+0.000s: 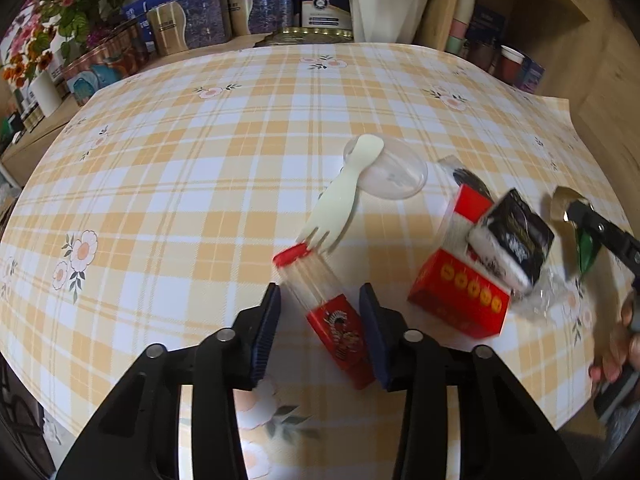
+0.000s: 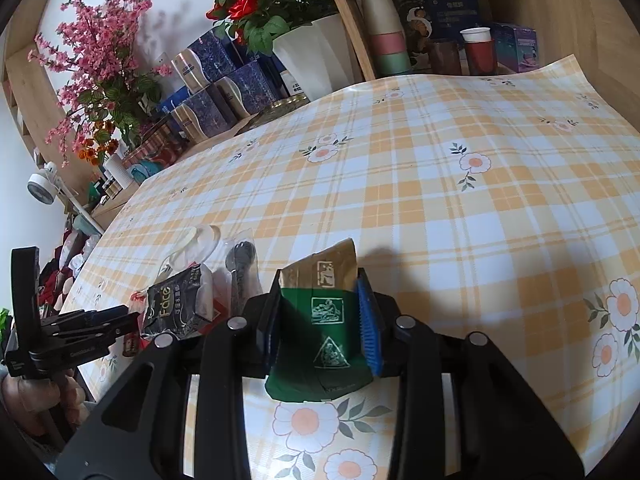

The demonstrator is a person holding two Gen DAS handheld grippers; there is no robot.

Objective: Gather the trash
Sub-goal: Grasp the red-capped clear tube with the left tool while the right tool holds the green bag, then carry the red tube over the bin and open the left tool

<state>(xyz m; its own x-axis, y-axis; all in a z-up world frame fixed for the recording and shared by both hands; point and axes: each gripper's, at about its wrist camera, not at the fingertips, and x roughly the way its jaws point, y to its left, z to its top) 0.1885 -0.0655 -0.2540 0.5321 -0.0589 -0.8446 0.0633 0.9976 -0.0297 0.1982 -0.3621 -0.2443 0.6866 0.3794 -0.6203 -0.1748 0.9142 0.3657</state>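
A toothpick box (image 1: 336, 320), clear with red ends, lies slanted on the plaid tablecloth (image 1: 180, 200). My left gripper (image 1: 320, 288) straddles it, open: the right pad is against it and a slim gap shows at the left pad. A cream plastic fork (image 1: 340, 196) touches the box's red cap and rests on a clear lid (image 1: 396, 176). To the right lie a red carton (image 1: 460, 300) and a black tissue pack (image 1: 516, 236). My right gripper (image 2: 320, 280) is shut on a green and gold packet (image 2: 320, 320), held above the cloth. A wrapped black spoon (image 2: 240, 264) lies to its left.
Blue boxes (image 1: 208, 20), a white plant pot (image 1: 384, 8) and flowers (image 2: 96, 80) line the back. Stacked cups (image 2: 384, 28) stand on a wooden shelf. The tablecloth's near edge (image 1: 120, 408) runs under the left gripper. A person's hand (image 1: 612, 360) holds the right gripper.
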